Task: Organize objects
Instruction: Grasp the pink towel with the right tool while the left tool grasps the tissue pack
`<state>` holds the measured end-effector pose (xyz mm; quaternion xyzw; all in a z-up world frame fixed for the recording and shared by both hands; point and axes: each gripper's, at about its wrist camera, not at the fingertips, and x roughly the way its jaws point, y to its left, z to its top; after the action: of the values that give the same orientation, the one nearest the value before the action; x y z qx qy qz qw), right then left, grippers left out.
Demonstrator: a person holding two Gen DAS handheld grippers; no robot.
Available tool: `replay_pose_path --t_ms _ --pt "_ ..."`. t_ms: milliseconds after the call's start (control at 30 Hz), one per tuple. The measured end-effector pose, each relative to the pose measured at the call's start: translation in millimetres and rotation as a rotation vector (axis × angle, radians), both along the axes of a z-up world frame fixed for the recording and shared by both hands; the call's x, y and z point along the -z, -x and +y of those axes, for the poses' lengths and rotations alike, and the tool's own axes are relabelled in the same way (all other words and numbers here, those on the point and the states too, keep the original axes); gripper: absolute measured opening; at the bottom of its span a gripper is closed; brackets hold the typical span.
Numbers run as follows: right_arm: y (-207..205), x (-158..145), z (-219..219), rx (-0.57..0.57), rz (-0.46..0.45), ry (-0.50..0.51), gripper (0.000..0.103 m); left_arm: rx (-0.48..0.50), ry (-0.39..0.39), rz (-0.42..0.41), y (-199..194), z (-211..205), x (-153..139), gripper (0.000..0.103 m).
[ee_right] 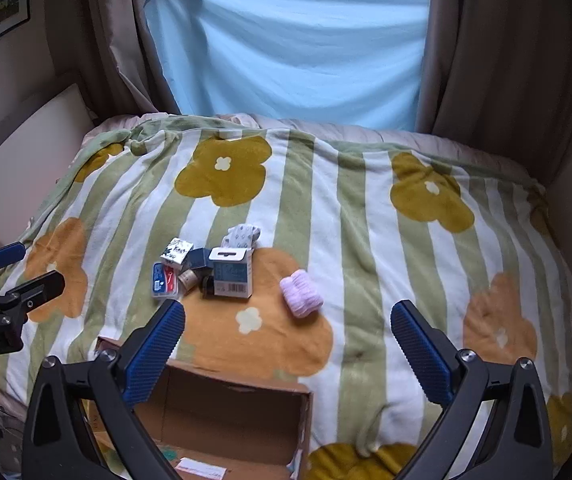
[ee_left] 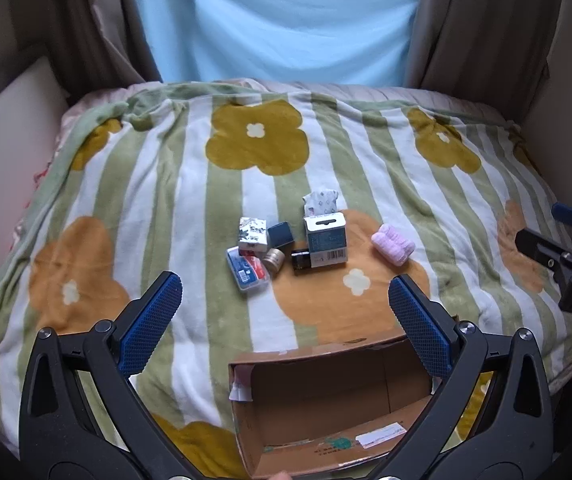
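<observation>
A cluster of small objects lies mid-bed: a blue-white carton, a patterned white box, a dark blue cube, a clear case with red and blue contents, a gold roll, a small black item, a patterned packet and a pink rolled cloth. An open cardboard box sits at the near edge, empty. My left gripper and right gripper are open, empty, hovering near the box.
The flowered green-striped blanket covers the bed. Brown curtains and a light blue sheet hang behind. A cream headboard panel stands at the left. The other gripper shows at each view's edge, in the left wrist view and the right wrist view.
</observation>
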<state>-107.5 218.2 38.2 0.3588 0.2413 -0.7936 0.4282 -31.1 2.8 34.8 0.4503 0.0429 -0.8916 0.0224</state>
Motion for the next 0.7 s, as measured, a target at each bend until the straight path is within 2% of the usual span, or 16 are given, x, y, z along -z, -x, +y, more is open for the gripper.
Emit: replay_pose_path --t_ms 133,267,500,633,700 --pt "19 4 -15 -0.050 0.009 -0.020 0.103 0.044 0.004 -0.044 33 -13 14 0.102" --pt "38 26 -33 -0.104 0.005 -0.075 0.103 0.062 -0.003 -0.103 73 -30 45 0.102" --pt "73 100 -66 -0.188 -0.020 -0.184 0.103 0.094 0.005 -0.208 145 -49 132 0.102" --pt "91 152 -89 -0.215 -0.046 -0.261 0.102 0.115 0.019 -0.256 171 -55 185 0.102" --pt "96 176 -99 -0.226 -0.054 -0.296 0.101 0.120 0.035 -0.282 179 -56 207 0.099"
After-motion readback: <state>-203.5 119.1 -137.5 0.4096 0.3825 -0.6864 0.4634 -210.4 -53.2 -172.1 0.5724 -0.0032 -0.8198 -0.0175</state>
